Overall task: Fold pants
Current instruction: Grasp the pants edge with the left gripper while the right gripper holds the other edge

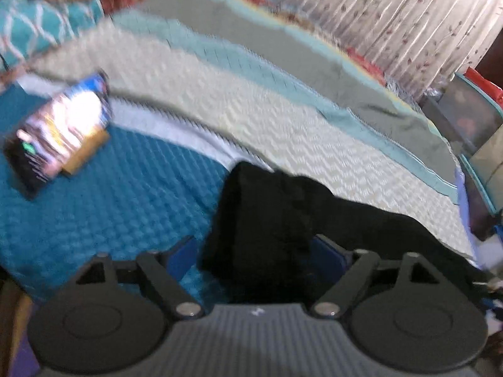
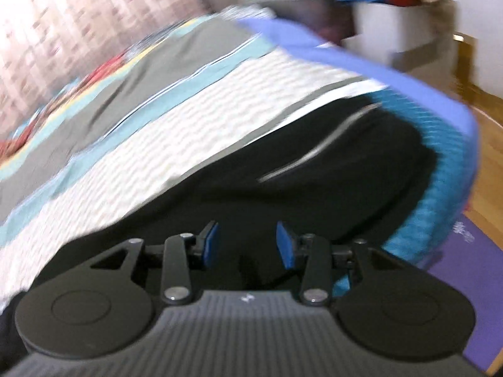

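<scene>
Two blurred fisheye views look down along handheld tools onto a bed (image 1: 125,226) covered with a quilted spread in bands of teal, cream, pale blue and grey. The task's thing, a pair of black pants (image 1: 270,220), lies on the spread near the bed's near edge. In the left wrist view the pants show as a dark, bunched, partly doubled-over mass running away to the right. In the right wrist view the pants (image 2: 283,163) spread wider and flatter, with a thin pale stripe or zip line (image 2: 317,147) across the cloth, reaching close to the rounded corner of the bed. The left tool (image 1: 256,251) stands with its jaws wide apart; black cloth lies between them, but the pads do not appear to press on it. The right tool (image 2: 247,238) has its blue pads (image 2: 285,243) parted with a clear gap, hovering over the fabric and gripping nothing. A glossy packet or booklet (image 1: 59,128) lies on the teal area, well apart from the pants. The fabric looks soft, light and limp, so it will likely sag and drape rather than hold shape, and smooth cloth may slip from a shallow pinch. Taking hold at a thicker hem or waistband edge, one tool at each corner, would likely give the surest fold.
</scene>
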`<action>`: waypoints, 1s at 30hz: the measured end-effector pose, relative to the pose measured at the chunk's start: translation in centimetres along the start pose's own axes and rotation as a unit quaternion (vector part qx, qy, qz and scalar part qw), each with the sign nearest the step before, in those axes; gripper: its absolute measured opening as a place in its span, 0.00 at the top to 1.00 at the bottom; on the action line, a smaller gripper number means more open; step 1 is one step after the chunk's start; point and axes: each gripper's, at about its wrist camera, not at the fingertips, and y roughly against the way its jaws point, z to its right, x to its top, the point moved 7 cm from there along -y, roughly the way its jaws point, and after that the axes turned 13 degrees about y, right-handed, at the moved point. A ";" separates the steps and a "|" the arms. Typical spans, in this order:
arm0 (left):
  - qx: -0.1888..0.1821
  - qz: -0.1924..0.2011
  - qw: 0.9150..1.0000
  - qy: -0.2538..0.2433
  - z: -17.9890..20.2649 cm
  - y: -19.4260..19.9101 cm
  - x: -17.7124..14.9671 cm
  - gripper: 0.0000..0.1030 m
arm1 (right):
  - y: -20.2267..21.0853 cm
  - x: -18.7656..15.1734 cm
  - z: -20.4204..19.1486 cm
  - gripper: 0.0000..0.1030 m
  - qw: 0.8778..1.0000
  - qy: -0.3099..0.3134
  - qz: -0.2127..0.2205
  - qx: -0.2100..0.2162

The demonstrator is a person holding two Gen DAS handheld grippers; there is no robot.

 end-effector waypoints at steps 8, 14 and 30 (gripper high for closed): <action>0.024 0.151 0.971 -0.183 5.8 2.8 1.1 0.94 | -1.8 -0.5 -6.5 0.58 0.995 0.034 -0.037 0.090; 0.073 0.151 0.961 -0.220 4.0 1.8 1.2 0.90 | 0.8 0.4 -19.7 0.57 0.947 0.196 -0.001 0.254; -0.014 -0.019 0.997 0.067 -3.4 -1.1 -2.7 0.09 | -0.7 -11.3 -40.9 0.72 0.777 0.467 -0.077 0.415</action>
